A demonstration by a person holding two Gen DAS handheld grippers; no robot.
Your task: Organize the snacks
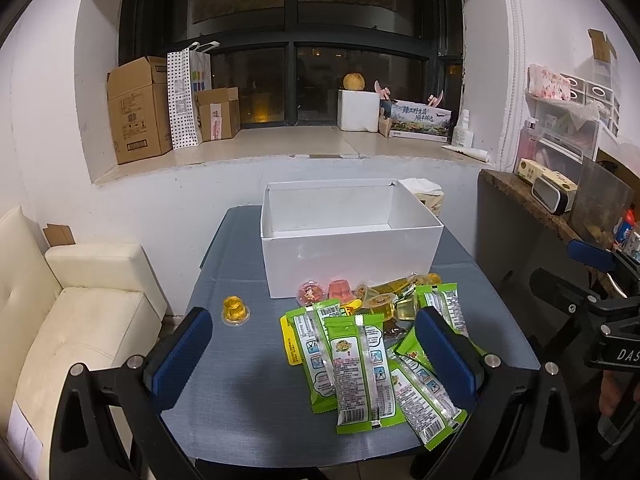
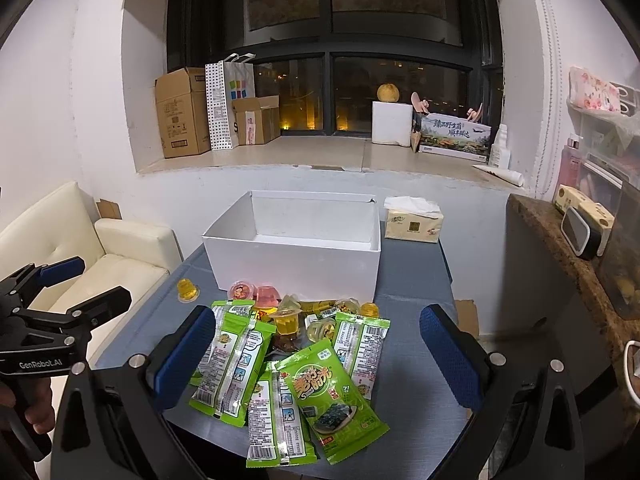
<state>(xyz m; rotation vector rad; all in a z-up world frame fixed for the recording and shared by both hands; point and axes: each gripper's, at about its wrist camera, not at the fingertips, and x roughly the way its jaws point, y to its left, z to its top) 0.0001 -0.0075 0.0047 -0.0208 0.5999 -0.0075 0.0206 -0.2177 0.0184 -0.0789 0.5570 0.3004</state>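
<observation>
An open white box stands at the back of a small grey table. In front of it lies a pile of green seaweed packets and several jelly cups. One yellow jelly cup sits apart at the left. My left gripper is open and empty above the table's near side, also seen in the right wrist view. My right gripper is open and empty above the packets, also seen in the left wrist view.
A tissue pack sits at the table's back right. A cream sofa is on the left. A dark counter with a clock is on the right. Cardboard boxes stand on the window sill.
</observation>
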